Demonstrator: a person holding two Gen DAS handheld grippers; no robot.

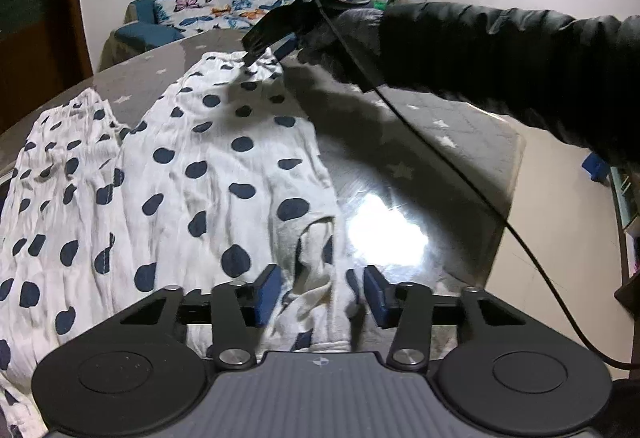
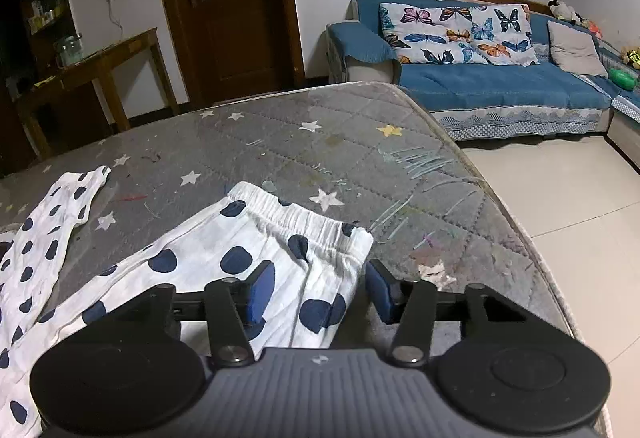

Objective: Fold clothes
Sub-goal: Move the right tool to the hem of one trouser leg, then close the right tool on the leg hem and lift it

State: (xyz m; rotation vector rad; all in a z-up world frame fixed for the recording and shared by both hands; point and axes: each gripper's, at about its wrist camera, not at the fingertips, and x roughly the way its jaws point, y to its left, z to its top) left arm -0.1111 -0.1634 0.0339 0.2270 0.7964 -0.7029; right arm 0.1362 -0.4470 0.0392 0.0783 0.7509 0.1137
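Nearest me, my left gripper [image 1: 322,292] has its two blue pads spread apart over a bunched hem of one pair of white trousers with navy dots [image 1: 208,174], spread flat on the grey starred table [image 1: 440,142]. Two legs run away from me. At the far waistband [image 2: 296,216], my right gripper [image 2: 320,288] also stands open astride the corner. Beyond: one blue sofa [image 2: 500,86], two butterfly cushions [image 2: 452,30]
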